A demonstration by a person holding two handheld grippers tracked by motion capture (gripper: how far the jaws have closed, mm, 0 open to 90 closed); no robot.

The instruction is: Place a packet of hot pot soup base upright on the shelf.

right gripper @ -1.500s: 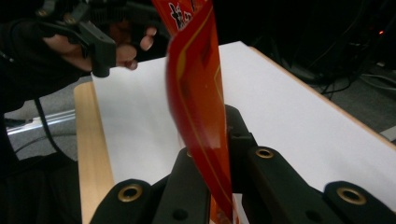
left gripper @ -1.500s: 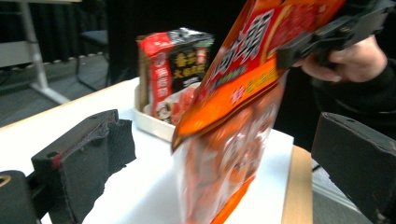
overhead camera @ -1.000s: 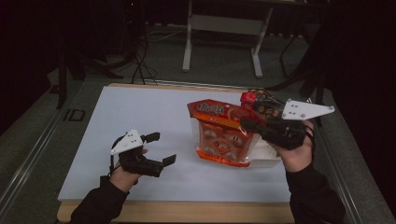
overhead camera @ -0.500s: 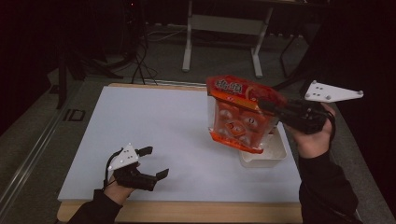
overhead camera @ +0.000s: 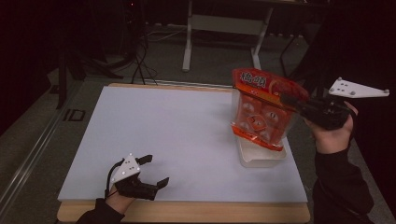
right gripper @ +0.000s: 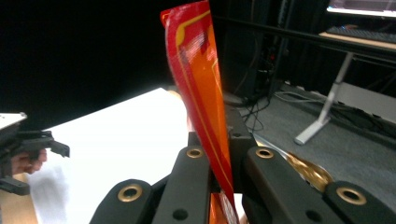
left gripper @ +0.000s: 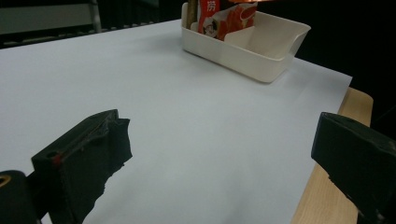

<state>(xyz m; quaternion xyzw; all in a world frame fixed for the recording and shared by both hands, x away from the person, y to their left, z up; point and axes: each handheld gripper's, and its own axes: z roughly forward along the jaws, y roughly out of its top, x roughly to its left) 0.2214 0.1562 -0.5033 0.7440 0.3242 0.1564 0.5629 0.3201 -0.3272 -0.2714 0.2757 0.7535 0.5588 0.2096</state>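
Left gripper low at the near left corner of the white sheet, jaws spread wide with nothing between them, tips just inside the near wooden table edge. Broad bare sheet ahead and to the right of it, unobstructed out to the far edge. White tray near the sheet's right edge, a short way in from the near right corner; seen from the left gripper view as an open box with packets standing at its far end. Orange snack bag held aloft above the tray, clear of it, long axis running top to bottom, red header uppermost and tilted toward the far side, printed face toward the left. Right gripper clamped on the bag's upper right edge; bag film pinched edge-on between closed jaws. Dark floor and desk legs beyond
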